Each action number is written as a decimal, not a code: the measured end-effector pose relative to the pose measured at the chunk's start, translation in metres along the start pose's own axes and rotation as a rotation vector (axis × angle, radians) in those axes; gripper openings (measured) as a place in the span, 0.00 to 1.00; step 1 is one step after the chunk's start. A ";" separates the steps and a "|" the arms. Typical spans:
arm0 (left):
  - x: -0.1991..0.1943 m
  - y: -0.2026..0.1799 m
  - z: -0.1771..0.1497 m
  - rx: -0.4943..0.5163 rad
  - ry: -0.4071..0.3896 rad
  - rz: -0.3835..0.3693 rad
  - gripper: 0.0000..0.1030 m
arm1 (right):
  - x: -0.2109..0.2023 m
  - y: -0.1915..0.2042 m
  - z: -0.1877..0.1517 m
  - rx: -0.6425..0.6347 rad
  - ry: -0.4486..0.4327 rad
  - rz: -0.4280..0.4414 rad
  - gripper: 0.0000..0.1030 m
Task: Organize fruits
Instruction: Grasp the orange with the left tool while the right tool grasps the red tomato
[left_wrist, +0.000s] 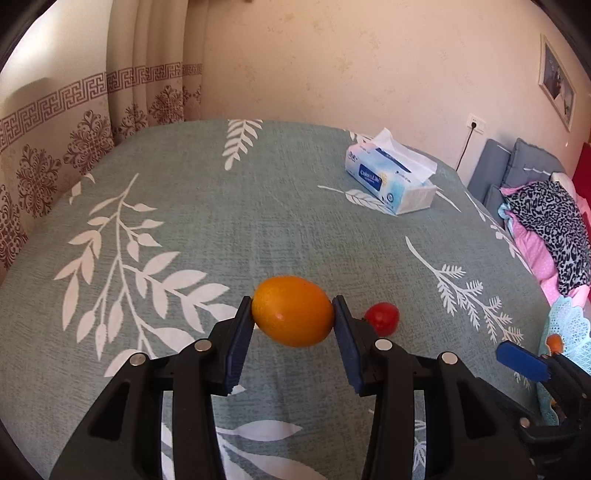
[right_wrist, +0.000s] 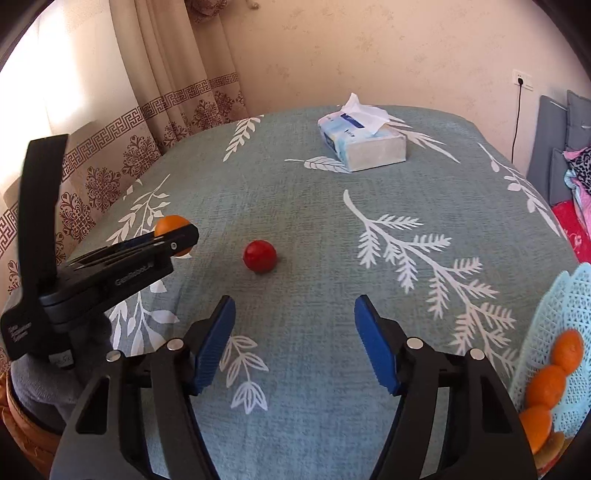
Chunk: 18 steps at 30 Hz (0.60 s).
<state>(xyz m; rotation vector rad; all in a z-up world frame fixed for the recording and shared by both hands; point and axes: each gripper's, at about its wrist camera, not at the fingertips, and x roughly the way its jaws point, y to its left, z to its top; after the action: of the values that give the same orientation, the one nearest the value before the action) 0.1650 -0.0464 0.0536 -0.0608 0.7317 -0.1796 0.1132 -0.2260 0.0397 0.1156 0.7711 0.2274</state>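
Left gripper (left_wrist: 293, 314) clamps smooth oval orange (left_wrist: 293, 311); right gripper (right_wrist: 294, 332) spread, ribbed pads.

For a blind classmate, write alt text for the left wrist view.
The left gripper clamps an orange fruit above a green leaf-print tablecloth. A small red fruit lies just beyond it, a tissue box farther back.

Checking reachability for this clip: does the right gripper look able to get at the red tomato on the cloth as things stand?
Probably yes. The right gripper is open and empty, the red tomato lies alone ahead of it, and the left gripper, holding an orange fruit, is off to the side.
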 end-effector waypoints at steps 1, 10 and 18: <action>-0.003 0.002 0.001 -0.003 -0.011 0.006 0.42 | 0.007 0.003 0.004 -0.008 0.008 0.000 0.63; -0.014 0.027 0.007 -0.078 -0.039 0.030 0.42 | 0.058 0.033 0.027 -0.070 0.061 0.001 0.47; -0.013 0.030 0.006 -0.089 -0.034 0.026 0.42 | 0.084 0.044 0.038 -0.086 0.080 -0.041 0.30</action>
<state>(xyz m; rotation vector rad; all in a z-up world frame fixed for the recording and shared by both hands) 0.1641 -0.0144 0.0634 -0.1391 0.7058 -0.1209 0.1910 -0.1635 0.0180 0.0098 0.8412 0.2271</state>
